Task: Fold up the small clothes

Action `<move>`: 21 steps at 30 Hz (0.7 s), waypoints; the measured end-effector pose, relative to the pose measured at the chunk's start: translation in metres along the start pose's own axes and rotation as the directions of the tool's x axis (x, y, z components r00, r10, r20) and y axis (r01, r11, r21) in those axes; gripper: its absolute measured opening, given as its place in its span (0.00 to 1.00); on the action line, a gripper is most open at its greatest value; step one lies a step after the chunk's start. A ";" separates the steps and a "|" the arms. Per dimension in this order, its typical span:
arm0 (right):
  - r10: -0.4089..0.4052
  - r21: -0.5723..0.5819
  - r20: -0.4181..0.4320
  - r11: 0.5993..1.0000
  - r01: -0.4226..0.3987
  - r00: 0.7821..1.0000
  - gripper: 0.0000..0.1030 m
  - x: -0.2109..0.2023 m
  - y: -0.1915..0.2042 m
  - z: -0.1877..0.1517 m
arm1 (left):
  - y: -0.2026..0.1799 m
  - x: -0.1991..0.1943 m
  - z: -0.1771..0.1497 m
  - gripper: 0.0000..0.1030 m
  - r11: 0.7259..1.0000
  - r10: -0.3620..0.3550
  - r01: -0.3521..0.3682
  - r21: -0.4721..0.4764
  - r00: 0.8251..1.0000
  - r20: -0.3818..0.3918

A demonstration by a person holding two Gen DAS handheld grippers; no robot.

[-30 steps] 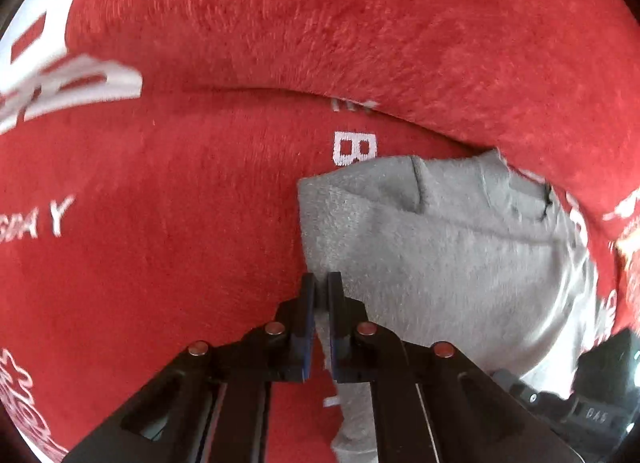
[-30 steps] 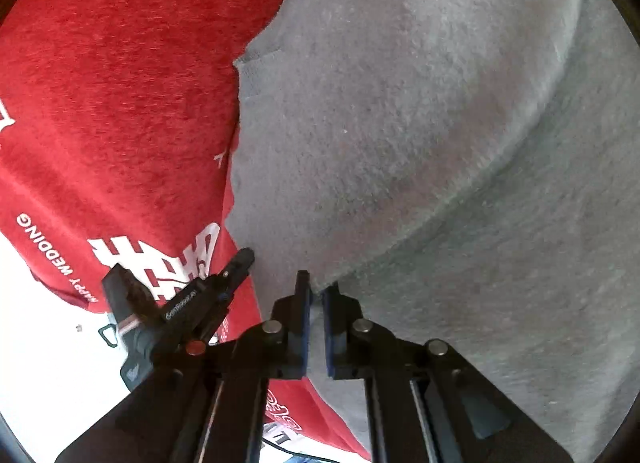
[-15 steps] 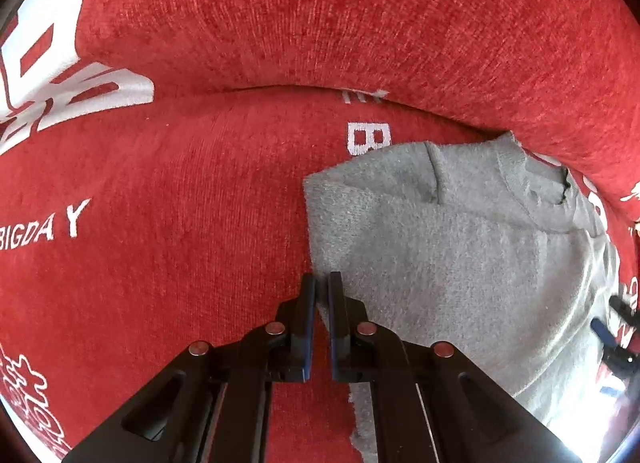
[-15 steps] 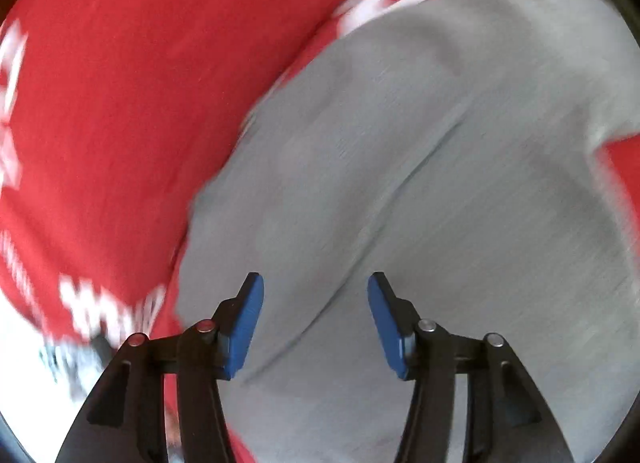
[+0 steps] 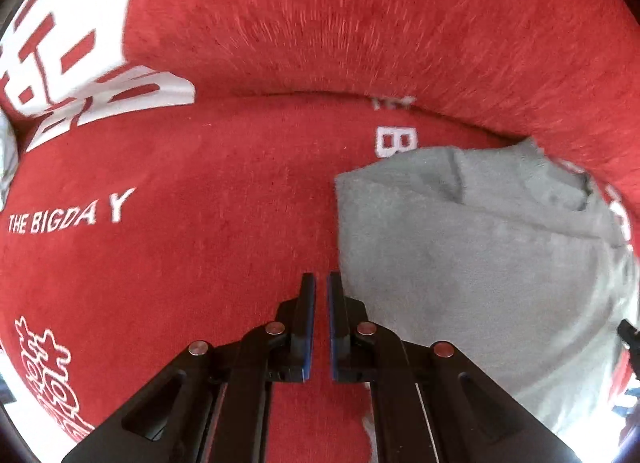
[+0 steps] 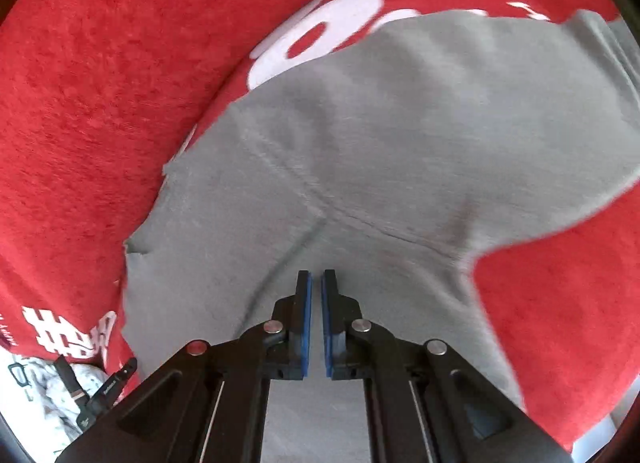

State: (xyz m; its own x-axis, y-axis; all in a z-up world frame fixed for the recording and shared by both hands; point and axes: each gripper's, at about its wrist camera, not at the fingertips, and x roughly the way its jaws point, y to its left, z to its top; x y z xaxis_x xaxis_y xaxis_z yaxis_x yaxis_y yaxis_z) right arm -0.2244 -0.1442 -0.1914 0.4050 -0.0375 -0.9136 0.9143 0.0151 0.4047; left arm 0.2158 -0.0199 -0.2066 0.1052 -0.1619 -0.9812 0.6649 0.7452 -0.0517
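Both hand-held grippers (image 5: 321, 283) (image 6: 316, 281) near grey garment (image 6: 400, 143)

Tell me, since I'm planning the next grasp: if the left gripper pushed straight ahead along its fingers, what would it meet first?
Probably the red cloth, not the garment. The left gripper points just left of the grey garment, whose edge lies beside the right finger. Depth is unclear in this fisheye view.

Plain grey garment (image 6: 400, 135) on red cloth (image 5: 200, 243) (white lettering)
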 end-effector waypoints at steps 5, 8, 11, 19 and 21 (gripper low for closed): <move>0.037 -0.202 0.045 0.979 -0.027 0.998 0.10 -0.010 0.042 0.006 | -0.037 -0.024 -0.017 0.07 0.997 -0.028 0.025 0.078 0.999 0.033; 0.031 -0.304 0.046 0.953 -0.016 0.998 0.11 0.004 0.077 0.008 | -0.061 -0.010 -0.029 0.07 0.996 -0.030 0.031 0.087 0.999 -0.011; -0.066 -0.334 0.021 0.940 0.069 0.998 0.15 0.027 0.080 0.011 | -0.062 -0.001 -0.049 0.07 0.996 0.011 -0.011 0.087 1.000 0.007; 0.010 -0.151 -0.068 0.988 -0.020 0.998 0.16 0.009 0.009 0.007 | -0.081 -0.009 -0.055 0.07 0.988 0.077 -0.073 0.135 0.997 -0.029; 0.038 -0.146 -0.079 0.988 -0.049 0.996 0.27 0.001 0.005 0.003 | -0.083 -0.018 -0.059 0.07 0.990 0.073 -0.067 0.127 0.996 -0.050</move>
State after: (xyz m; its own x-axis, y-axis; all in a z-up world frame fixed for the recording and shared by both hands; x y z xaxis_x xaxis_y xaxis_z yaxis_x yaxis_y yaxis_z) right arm -0.2197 -0.1474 -0.1906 0.4379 0.0422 -0.8980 0.8837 0.1631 0.4386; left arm 0.1155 -0.0403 -0.1958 0.1166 -0.0742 -0.9904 0.7448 0.6662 0.0378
